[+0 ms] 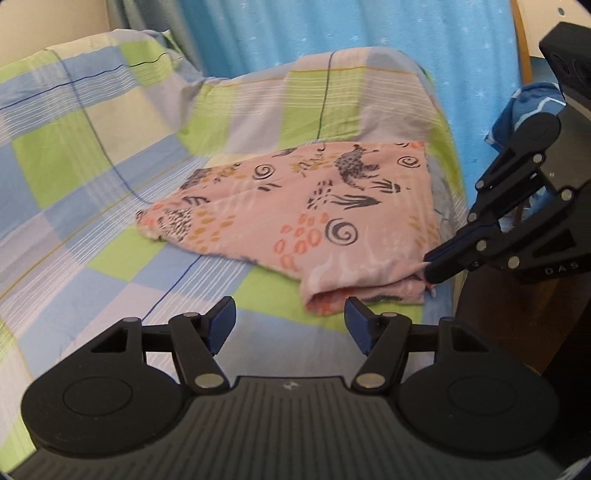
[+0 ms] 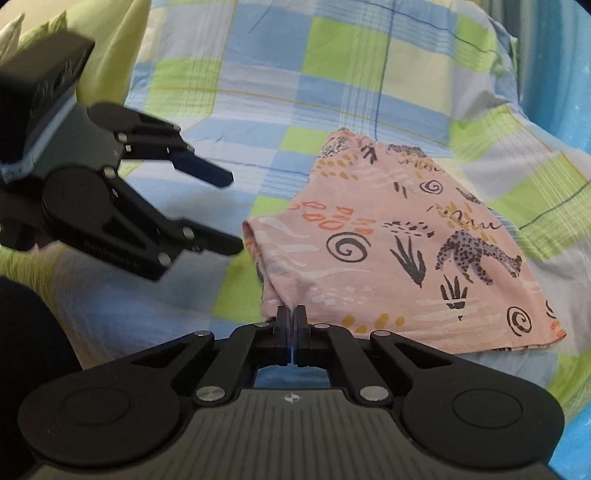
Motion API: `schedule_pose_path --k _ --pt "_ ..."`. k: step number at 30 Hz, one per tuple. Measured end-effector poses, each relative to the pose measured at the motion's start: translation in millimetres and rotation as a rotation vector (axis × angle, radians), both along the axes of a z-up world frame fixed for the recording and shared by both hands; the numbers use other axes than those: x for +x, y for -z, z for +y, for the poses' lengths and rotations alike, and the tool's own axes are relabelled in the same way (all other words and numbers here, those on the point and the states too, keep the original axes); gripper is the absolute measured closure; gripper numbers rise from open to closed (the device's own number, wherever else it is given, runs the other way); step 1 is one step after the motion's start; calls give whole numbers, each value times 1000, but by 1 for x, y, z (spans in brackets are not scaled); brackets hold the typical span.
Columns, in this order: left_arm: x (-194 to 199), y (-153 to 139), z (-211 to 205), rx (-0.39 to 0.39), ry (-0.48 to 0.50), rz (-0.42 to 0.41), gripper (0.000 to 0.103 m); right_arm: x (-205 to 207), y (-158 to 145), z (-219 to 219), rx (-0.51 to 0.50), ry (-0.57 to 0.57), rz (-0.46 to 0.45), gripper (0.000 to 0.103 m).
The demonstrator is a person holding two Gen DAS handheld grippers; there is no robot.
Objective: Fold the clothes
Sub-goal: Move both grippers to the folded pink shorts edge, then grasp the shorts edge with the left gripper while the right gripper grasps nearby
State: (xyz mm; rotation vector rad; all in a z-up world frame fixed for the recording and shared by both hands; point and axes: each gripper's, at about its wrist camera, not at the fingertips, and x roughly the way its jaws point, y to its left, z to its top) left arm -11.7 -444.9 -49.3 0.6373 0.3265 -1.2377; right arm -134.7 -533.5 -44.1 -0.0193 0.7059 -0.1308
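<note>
A pink patterned garment (image 1: 303, 206) lies folded flat on a checked blue and green sheet (image 1: 92, 155). In the right wrist view the same pink garment (image 2: 388, 251) fills the middle. My right gripper (image 2: 291, 314) is shut on the garment's near corner, pinching the pink cloth between its pads; the left wrist view shows this right gripper (image 1: 430, 271) at the garment's right front corner. My left gripper (image 1: 290, 319) hangs open just in front of the folded near edge, nothing between its fingers. It also appears as the open left gripper (image 2: 234, 214), left of the garment.
The checked sheet (image 2: 295, 92) drapes over a seat and its raised back. A blue curtain (image 1: 332, 33) hangs behind. A blue bundle (image 1: 528, 110) sits at the right, by a wooden frame (image 1: 524, 51).
</note>
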Motion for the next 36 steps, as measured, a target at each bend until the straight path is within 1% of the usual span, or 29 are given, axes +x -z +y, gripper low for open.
schedule_pose_path --k 2,4,5,6,8,10,11,12,14,16,19,20,22,25,26,27,28,29,30,32,35,36 --pt "4 2 -7 -20 -14 25 42 -3 -8 -2 6 14 -61 103" --pt "12 1 -9 -45 -65 81 45 -6 -15 -3 12 25 -117 103" --pt "15 2 -9 -48 -85 105 47 -4 -15 -2 10 15 -117 103" --pt "19 2 -9 -51 -105 128 47 -2 -15 -1 9 6 -114 103" --pt "26 3 -9 -57 -145 175 47 3 -9 3 -9 -24 -76 102" --pt "28 5 -8 -54 -160 188 47 7 -4 8 -35 -58 -41 99" --pt "29 6 -7 -52 -163 191 47 6 -3 10 -43 -64 -34 96" --pt "31 7 -7 -53 -169 196 47 6 -2 12 -50 -70 -28 85" --pt "36 7 -4 -55 -183 207 46 4 -1 14 -68 -76 -22 77" --pt "41 8 -2 -63 -200 218 43 3 0 16 -77 -78 -21 77" --pt "44 8 -1 -72 -219 238 43 5 1 19 -90 -87 -16 75" --pt "44 8 -1 -74 -222 239 43 6 2 20 -104 -89 -9 73" --pt "44 8 -1 -75 -225 236 43 9 6 26 -151 -100 11 73" --pt "39 10 -1 -67 -204 193 42 13 16 41 -330 -147 65 73" --pt "38 11 -1 -64 -194 176 42 14 19 44 -366 -164 74 73" --pt "37 11 -2 -59 -183 158 41 15 21 46 -397 -178 81 77" --pt "35 11 -2 -52 -171 136 41 16 24 49 -428 -191 88 83" --pt "33 10 -2 -44 -154 103 41 17 26 50 -451 -200 93 99" --pt "28 8 -1 -32 -128 53 42 17 24 48 -436 -191 86 99" --pt "15 8 3 -2 -36 -78 43 16 22 44 -408 -175 74 99" --pt "-12 12 12 45 178 -292 38 13 16 43 -388 -166 51 99" --pt "-21 15 13 62 241 -369 38 11 15 42 -381 -163 43 99"
